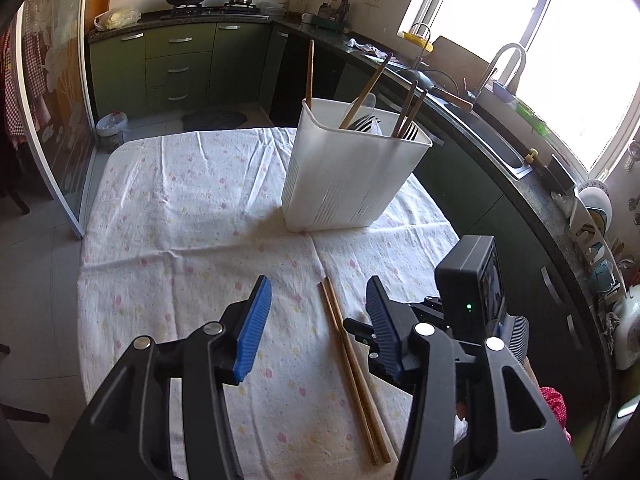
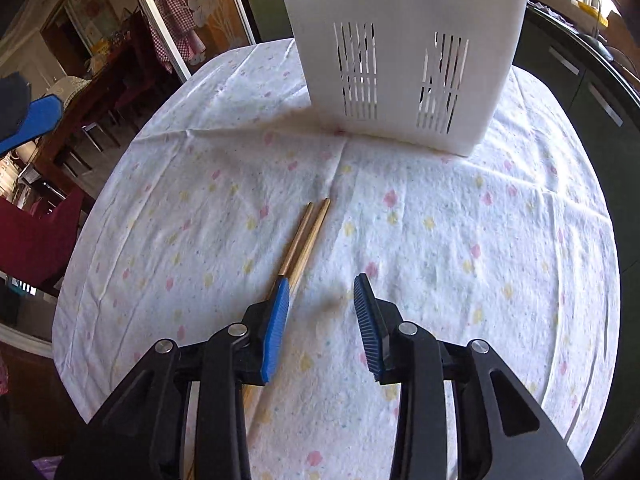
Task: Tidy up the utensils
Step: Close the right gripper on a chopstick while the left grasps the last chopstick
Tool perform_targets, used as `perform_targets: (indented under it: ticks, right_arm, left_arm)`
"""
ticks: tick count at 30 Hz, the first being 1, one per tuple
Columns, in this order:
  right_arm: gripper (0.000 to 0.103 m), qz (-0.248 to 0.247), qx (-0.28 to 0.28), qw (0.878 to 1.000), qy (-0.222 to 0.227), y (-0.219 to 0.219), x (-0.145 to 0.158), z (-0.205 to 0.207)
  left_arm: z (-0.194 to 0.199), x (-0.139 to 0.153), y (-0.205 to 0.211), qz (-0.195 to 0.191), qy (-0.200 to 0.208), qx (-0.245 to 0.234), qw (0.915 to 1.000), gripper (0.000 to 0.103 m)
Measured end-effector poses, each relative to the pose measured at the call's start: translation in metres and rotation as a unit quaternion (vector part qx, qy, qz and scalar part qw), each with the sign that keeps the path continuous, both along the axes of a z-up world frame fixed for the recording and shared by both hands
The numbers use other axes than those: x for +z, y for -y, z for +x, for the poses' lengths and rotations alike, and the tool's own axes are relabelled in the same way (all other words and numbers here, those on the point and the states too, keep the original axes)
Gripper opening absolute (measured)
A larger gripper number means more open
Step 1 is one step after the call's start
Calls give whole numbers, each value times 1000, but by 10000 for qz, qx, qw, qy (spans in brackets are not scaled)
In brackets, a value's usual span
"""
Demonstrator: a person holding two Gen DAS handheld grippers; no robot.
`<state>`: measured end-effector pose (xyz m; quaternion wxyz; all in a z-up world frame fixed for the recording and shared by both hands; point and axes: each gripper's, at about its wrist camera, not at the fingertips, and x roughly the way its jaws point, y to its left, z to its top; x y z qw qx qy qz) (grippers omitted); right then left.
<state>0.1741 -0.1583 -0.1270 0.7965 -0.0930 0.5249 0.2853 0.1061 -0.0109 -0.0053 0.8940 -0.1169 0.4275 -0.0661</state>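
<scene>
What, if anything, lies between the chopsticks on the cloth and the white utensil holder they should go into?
Nothing visible does. Only bare flowered tablecloth separates the chopsticks from the white utensil holder. Both tools are open above the cloth, the right tool close beside the pair and the left tool over it.

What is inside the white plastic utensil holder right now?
The white plastic utensil holder holds several upright brown wooden chopsticks and dark metal forks. Its opaque walls hide their lower ends and any dividers.

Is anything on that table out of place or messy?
Only the pair of chopsticks lying loose on the tablecloth; the other utensils stand in the white holder. Nothing looks spilled or broken.
</scene>
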Motion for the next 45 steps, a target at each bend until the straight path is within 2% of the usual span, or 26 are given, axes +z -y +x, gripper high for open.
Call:
perform_targets:
  ticks: [9,22,29,31,33,37,40,45]
  right_arm:
    - [33,-473,-68,9986,240,-20,9,1]
    - [28,-584,-85,9982,91,-44,2,4]
    - [24,-619,-192,9977,206,-47,1,1]
    - [13,-536,-222,9982,147,-39,2,1]
    - [10,-462,-324,9984,97,-23,3,3]
    - [9,-407,-692,9968,54,22,2,8]
    - [9,-340,-1001,9944,31,60,2,13]
    - [9,-317,-1376,9899,118,103,5,19]
  left_arm:
    - [-6,2,-10,-41,134,1,9999,49]
    - [0,-4,-12,-105,61,-45,9999,50]
    - [2,-14,-11,-6,-74,-30,10000,53]
    - [4,-20,-9,40,-201,-18,9998,54]
    - [7,-30,-6,106,-363,-31,9993,55]
    - [19,-56,11,345,-827,-144,9959,55]
    - [33,-81,26,479,-1305,-176,9901,55]
    - [55,-105,40,733,-1857,97,9798,55]
